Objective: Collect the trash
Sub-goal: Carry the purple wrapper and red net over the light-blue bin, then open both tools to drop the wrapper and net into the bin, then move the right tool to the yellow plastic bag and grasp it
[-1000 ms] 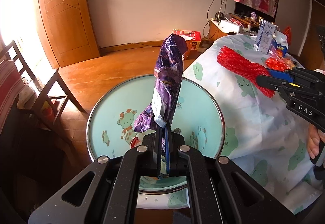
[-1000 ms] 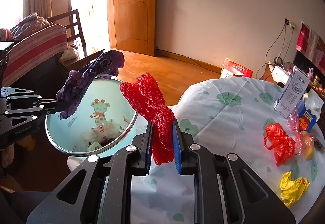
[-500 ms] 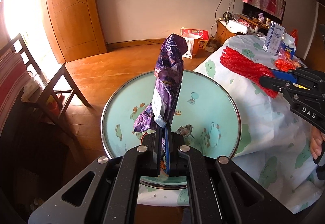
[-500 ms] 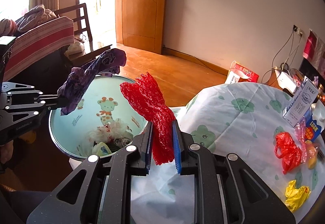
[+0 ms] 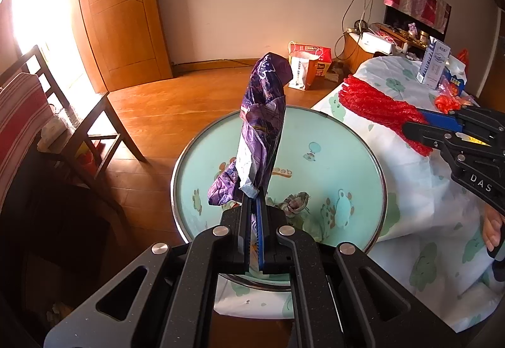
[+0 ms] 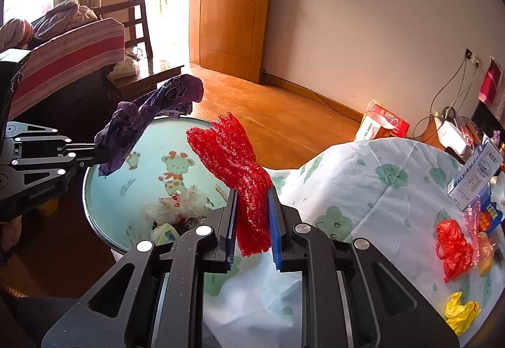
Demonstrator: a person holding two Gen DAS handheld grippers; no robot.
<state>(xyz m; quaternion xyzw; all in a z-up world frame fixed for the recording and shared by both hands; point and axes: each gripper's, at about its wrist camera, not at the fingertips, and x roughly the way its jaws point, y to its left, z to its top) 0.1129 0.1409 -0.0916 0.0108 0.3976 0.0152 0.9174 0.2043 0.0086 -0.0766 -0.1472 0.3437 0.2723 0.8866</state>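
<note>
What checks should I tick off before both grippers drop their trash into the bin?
1. Left gripper shut on the purple wrapper: ok.
2. Right gripper shut on the red foam net: ok.
3. Purple wrapper above the bin opening: ok, it hangs over the bin's inside in the left wrist view.
4. Red foam net above the opening: not ok; in the left wrist view it sits over the tablecloth beside the rim.
5. Room left in the bin: ok, only a few scraps lie at the bottom.
6. Table cleared: not ok, a red bag and yellow wrapper remain on it.
</note>
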